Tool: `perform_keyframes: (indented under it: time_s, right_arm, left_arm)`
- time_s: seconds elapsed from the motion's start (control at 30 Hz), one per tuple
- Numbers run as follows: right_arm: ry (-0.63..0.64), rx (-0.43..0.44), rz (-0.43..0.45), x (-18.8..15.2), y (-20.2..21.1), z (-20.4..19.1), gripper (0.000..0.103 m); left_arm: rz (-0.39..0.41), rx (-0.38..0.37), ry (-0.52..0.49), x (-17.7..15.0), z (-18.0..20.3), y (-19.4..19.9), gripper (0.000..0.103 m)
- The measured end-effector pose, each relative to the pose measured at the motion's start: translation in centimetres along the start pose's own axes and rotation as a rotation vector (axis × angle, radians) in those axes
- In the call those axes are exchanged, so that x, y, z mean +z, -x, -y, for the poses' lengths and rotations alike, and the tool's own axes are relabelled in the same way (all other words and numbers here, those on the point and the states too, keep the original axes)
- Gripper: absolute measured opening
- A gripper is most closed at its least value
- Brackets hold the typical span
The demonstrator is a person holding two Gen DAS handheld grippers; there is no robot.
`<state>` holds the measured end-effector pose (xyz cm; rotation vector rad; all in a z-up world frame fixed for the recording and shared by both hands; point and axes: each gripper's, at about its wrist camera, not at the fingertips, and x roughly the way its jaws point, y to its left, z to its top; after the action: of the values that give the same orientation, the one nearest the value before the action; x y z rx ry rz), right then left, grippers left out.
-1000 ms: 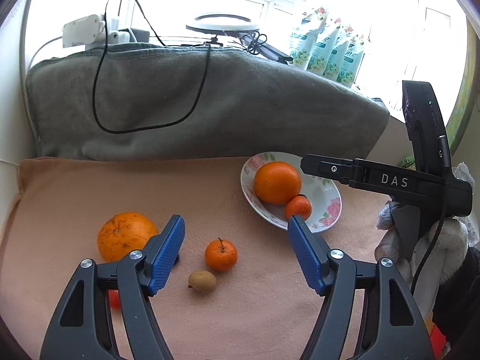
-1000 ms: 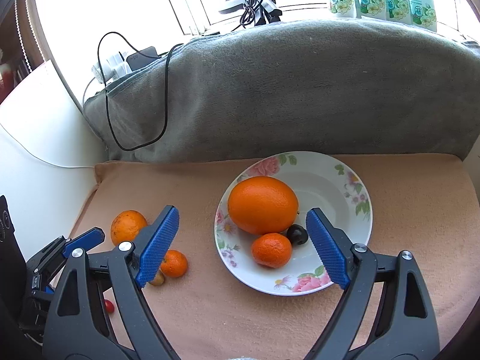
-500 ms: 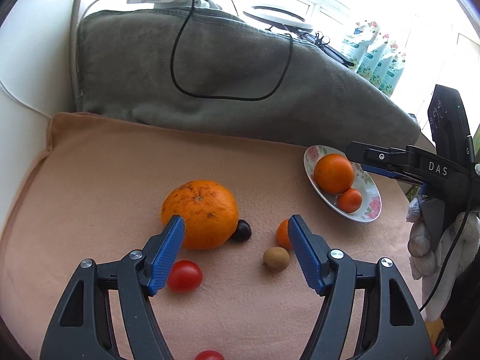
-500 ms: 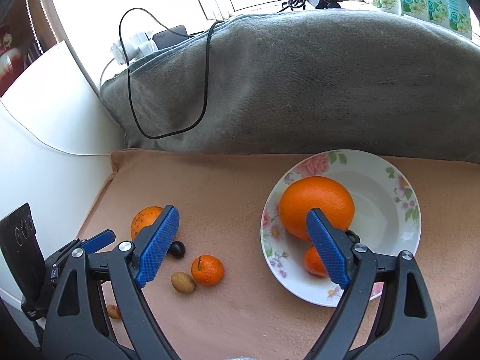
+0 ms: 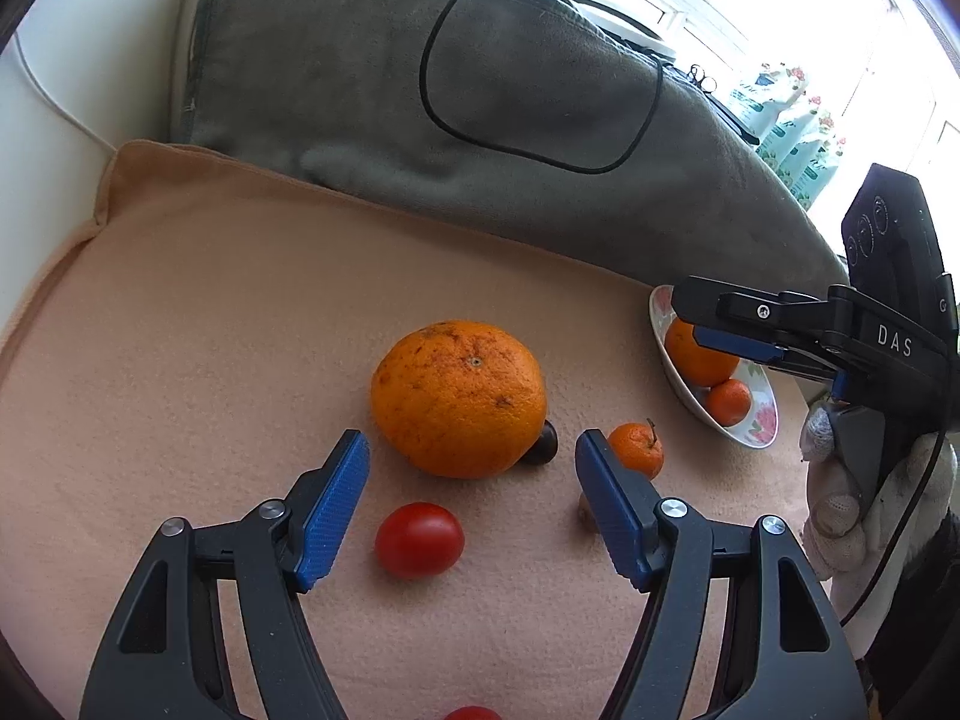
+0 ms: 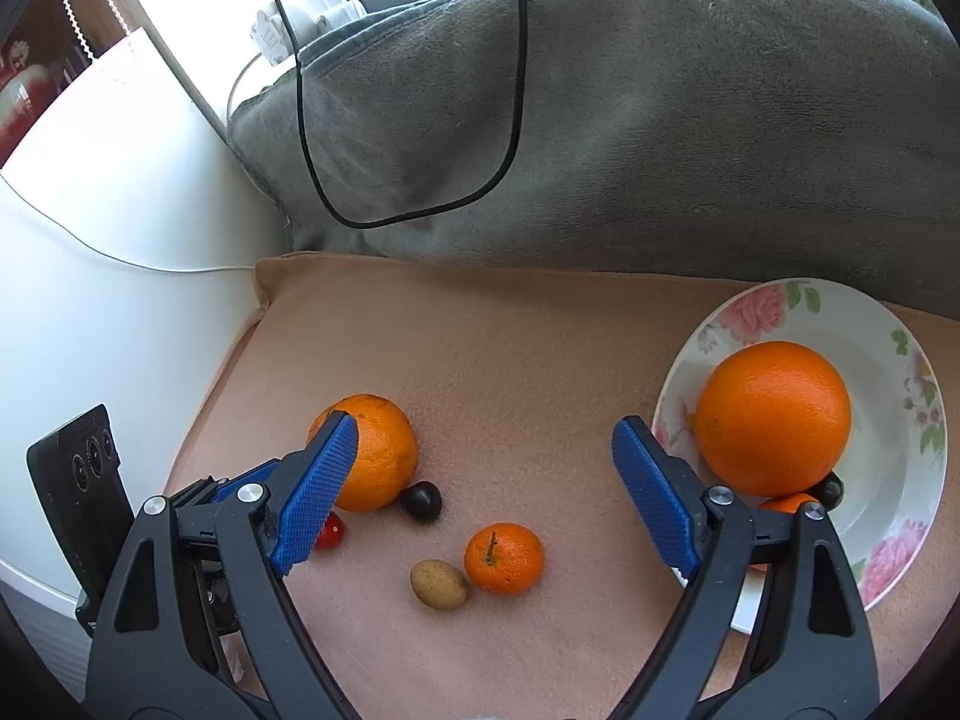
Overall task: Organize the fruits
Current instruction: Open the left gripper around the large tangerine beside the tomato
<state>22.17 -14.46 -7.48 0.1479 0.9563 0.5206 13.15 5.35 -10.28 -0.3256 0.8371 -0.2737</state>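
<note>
While both grippers stand open and empty, the left gripper [image 5: 471, 501] is nearer: the red tomato [image 5: 419, 539] lies between its jaws, the big orange [image 5: 459, 397] just beyond.

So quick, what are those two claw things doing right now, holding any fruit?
Left gripper: open, holding nothing, above a tomato.
Right gripper: open, holding nothing, above a mandarin.

A matt, napped peach cloth [image 5: 240, 312] lies under the rough-skinned, blemished orange [image 5: 459, 399], glossy tomato [image 5: 420, 539] and glazed floral plate [image 6: 900, 516].
</note>
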Motion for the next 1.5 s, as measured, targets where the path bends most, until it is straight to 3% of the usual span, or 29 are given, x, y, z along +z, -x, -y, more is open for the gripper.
perform_keyframes:
  time_s: [0.8,0.93,1.23,1.5]
  right_arm:
    - [-0.014,0.137,-0.158,-0.5,-7.6,-3.7,0.089]
    - [-0.02,0.142,-0.172,-0.5,-8.1,-3.8,0.081]
    - [-0.032,0.161,-0.19,-0.7,-8.4,-4.3,0.077]
    - [-0.042,0.197,-0.199,-0.7,-8.4,-4.8,0.063]
  left_arm:
    - [-0.045,-0.041,0.038,0.5,-0.6,-2.0,0.071]
    - [-0.045,-0.043,0.036,0.6,-0.8,-2.0,0.071]
    - [-0.047,-0.04,0.029,0.6,-0.7,-2.0,0.069]
    - [-0.044,-0.033,0.035,0.7,-0.9,-1.9,0.064]
